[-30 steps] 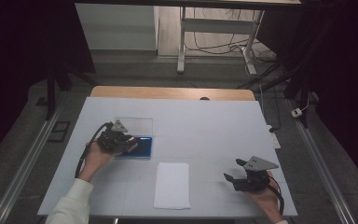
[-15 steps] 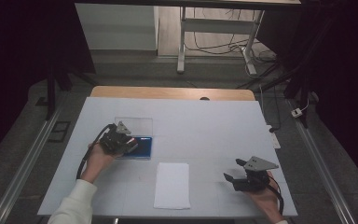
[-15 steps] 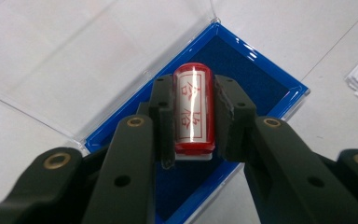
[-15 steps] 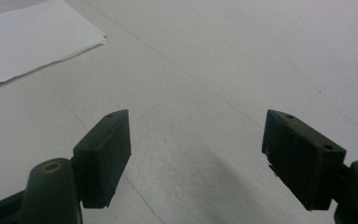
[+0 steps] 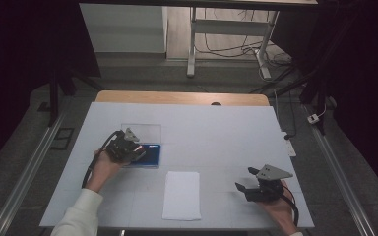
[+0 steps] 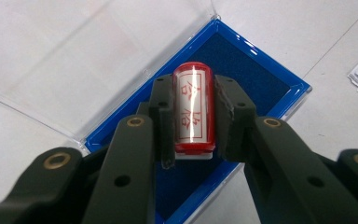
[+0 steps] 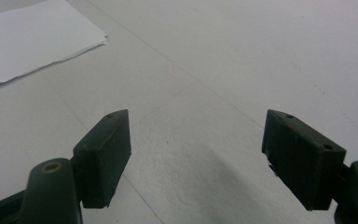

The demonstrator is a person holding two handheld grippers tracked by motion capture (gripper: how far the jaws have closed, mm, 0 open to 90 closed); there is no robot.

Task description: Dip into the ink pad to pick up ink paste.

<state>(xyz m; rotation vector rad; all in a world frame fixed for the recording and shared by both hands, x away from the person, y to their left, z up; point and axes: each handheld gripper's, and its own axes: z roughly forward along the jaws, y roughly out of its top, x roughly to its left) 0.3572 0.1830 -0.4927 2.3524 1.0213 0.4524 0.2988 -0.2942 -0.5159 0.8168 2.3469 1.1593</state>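
Note:
A red cylindrical stamp (image 6: pixel 194 109) with red characters on its white label is clamped between the jaws of my left gripper (image 6: pixel 194 116). It hangs over the dark blue pad of an open blue ink-pad case (image 6: pixel 242 79), whose clear lid (image 6: pixel 74 60) lies folded back. From above, the left gripper (image 5: pixel 137 150) sits at the case (image 5: pixel 151 154) on the table's left. A white sheet of paper (image 5: pixel 182 194) lies in the middle front. My right gripper (image 5: pixel 245 186) rests open at the front right, its jaws (image 7: pixel 196 154) wide apart over bare table.
The white table top (image 5: pixel 216 132) has a wooden strip along its far edge. A corner of the paper (image 7: pixel 32 42) lies off to the left of the right gripper. Desk legs and cables stand on the floor beyond the table.
The left gripper has shifted slightly toward the ink-pad case with the stamp held. The right gripper has stayed put.

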